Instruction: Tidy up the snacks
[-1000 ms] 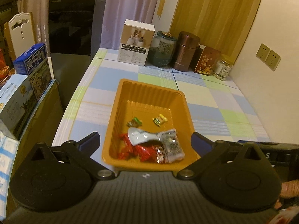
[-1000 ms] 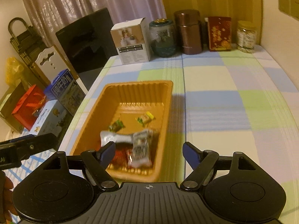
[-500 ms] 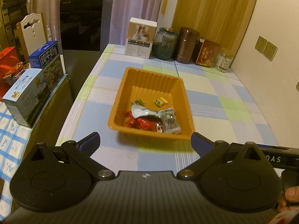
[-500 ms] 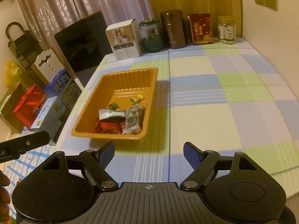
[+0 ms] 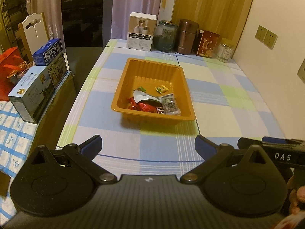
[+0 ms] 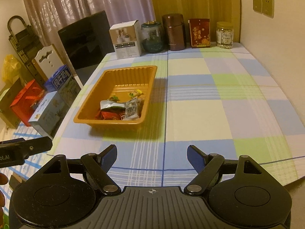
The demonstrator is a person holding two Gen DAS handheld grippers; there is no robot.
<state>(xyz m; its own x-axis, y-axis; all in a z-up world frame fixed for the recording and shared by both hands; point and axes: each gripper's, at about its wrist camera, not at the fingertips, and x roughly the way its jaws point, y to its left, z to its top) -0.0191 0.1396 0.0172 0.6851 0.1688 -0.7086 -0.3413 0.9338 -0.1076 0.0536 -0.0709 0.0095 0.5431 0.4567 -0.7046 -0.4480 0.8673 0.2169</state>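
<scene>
An orange plastic tray [image 5: 152, 67] [image 6: 91, 103] stands on the checked tablecloth. It holds several snacks: a silver packet [image 5: 142, 97] [image 6: 109, 104], a grey-white packet [image 5: 170, 104] [image 6: 131, 109], red wrappers [image 5: 143, 106] [image 6: 108, 115], a yellow candy [image 5: 162, 88] [image 6: 136, 93] and a green candy [image 5: 142, 89] [image 6: 114, 98]. My left gripper [image 5: 148, 147] is open and empty, over the table's near edge, well short of the tray. My right gripper [image 6: 151, 153] is open and empty, near the front edge, right of the tray.
At the back of the table stand a white box [image 5: 141, 32] [image 6: 126, 38], a glass jar [image 5: 165, 36], a brown canister [image 5: 186, 37], a red box [image 5: 206, 43] and a small jar [image 5: 225, 50]. Milk cartons [image 5: 32, 89] [image 6: 47, 112] sit left of the table.
Both grippers have pulled back from the tray toward the table's near edge and risen. The tray and its snacks have not moved. Both grippers stay open.
</scene>
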